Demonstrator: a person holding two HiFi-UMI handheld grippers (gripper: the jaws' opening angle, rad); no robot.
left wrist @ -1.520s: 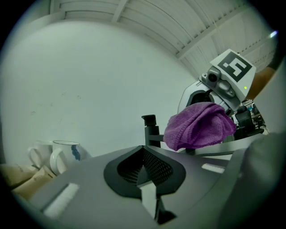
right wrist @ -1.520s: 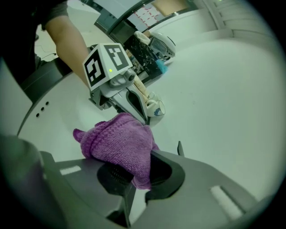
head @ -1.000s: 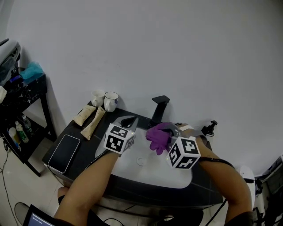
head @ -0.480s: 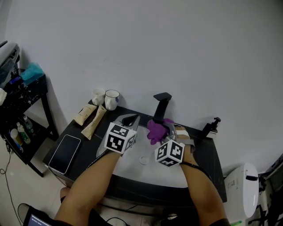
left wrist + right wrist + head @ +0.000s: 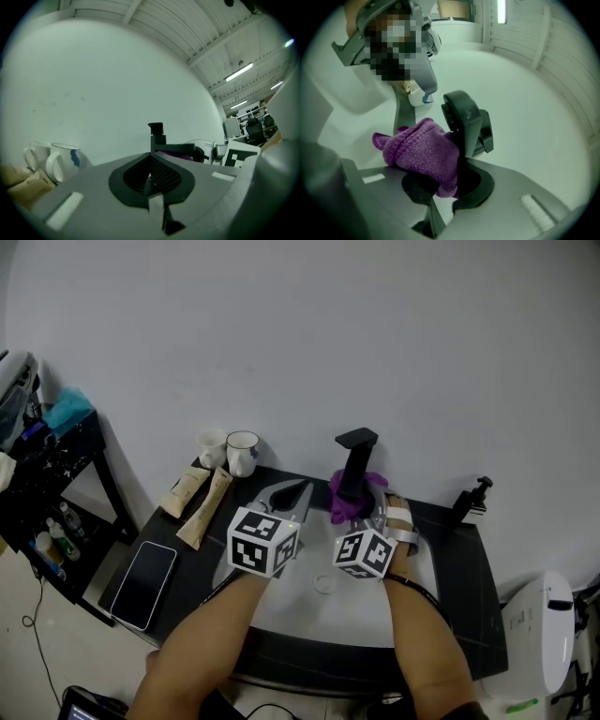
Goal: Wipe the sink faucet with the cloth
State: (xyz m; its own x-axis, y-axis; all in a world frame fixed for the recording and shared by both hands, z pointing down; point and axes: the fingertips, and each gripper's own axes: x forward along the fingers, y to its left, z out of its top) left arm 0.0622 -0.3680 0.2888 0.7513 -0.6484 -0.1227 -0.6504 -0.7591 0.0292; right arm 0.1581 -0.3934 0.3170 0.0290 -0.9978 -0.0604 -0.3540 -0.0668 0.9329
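The right tongs (image 5: pixel 359 510) are clamping the purple cloth (image 5: pixel 421 151) and pressing it against the lower stem of the black faucet (image 5: pixel 356 457) at the back edge of the sink (image 5: pixel 309 610). Wiping seems to be under way but far from complete, as the spout top is going untouched. The left tongs (image 5: pixel 289 495) are hovering near the sink's back left edge, jaws together and empty.
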